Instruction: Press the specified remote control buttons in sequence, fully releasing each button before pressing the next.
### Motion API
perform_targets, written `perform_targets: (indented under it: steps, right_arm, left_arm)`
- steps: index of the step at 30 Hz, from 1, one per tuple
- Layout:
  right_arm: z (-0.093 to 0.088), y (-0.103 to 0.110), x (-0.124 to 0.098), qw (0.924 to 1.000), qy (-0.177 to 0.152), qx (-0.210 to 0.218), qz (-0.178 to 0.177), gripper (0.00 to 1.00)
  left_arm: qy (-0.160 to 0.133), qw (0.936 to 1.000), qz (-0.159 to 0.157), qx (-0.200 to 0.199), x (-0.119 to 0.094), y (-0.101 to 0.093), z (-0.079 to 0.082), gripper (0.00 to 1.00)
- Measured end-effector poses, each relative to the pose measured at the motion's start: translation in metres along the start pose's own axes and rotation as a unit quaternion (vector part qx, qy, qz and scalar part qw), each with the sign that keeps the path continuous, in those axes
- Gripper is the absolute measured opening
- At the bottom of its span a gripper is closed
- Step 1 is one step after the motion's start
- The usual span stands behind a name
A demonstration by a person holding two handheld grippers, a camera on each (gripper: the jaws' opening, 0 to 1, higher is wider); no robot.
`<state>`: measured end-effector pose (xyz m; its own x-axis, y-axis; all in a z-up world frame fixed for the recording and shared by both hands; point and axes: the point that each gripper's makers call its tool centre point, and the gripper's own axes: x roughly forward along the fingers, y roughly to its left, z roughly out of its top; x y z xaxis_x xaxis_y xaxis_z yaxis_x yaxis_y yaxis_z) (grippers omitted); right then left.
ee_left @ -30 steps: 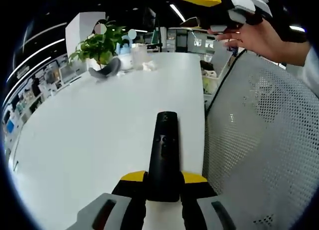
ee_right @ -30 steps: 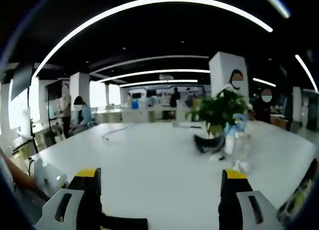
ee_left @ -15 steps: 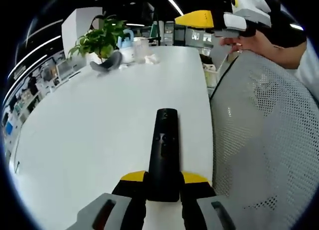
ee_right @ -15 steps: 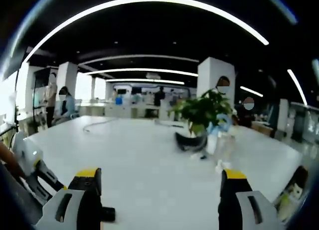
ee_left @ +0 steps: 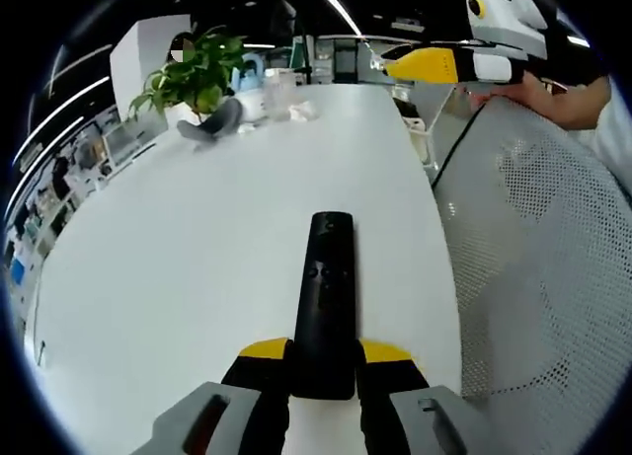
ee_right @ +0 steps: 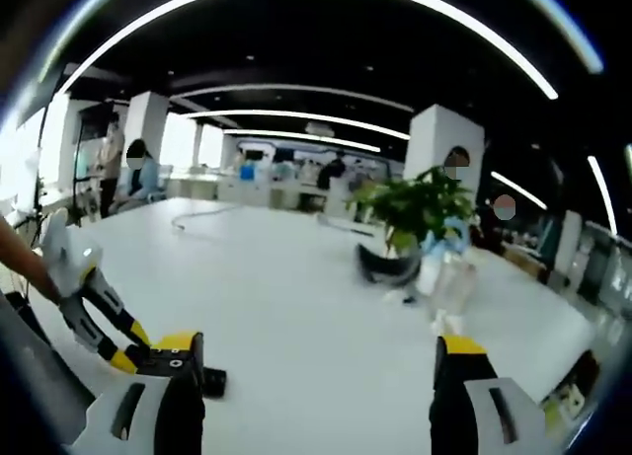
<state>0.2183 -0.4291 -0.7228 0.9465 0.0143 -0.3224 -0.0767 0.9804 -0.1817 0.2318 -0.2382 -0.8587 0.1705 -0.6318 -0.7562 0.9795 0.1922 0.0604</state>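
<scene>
Between left gripper (ee_left: 324,361) jaws, black remote (ee_left: 324,302), pointing forward over white table (ee_left: 178,248)

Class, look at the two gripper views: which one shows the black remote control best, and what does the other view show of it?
The left gripper view shows it best: the remote control lies lengthwise, its buttons facing the camera, its near end clamped in the left gripper. In the right gripper view, just its dark tip peeks past that gripper's own jaw.

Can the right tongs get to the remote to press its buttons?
Probably yes. The remote sits clamped in the left tongs, buttons facing up with nothing over them. The right tongs are open, empty and apart from it over the white table.
</scene>
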Motion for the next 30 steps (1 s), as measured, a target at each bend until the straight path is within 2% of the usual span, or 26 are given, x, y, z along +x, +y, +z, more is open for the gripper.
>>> perform_targets:
  steps: [8, 11, 24, 30]
  right_arm:
    - [-0.006, 0.002, 0.001, 0.9997, 0.016, -0.018, 0.001, 0.95]
    - [-0.006, 0.002, 0.001, 0.9997, 0.016, -0.018, 0.002, 0.95]
    - [-0.010, 0.004, 0.002, 0.9993, 0.028, -0.024, 0.006, 0.93]
    - [-0.012, 0.005, 0.002, 0.9990, 0.035, -0.026, 0.007, 0.92]
  left_arm:
    - [0.012, 0.9999, 0.003, 0.004, -0.001, 0.026, 0.000, 0.24]
    - [0.019, 0.9995, 0.008, 0.025, 0.002, 0.035, 0.001, 0.24]
    - [0.042, 0.9978, 0.007, 0.050, 0.005, 0.062, 0.004, 0.24]
    - [0.049, 0.9976, 0.008, 0.049, 0.008, 0.073, 0.004, 0.24]
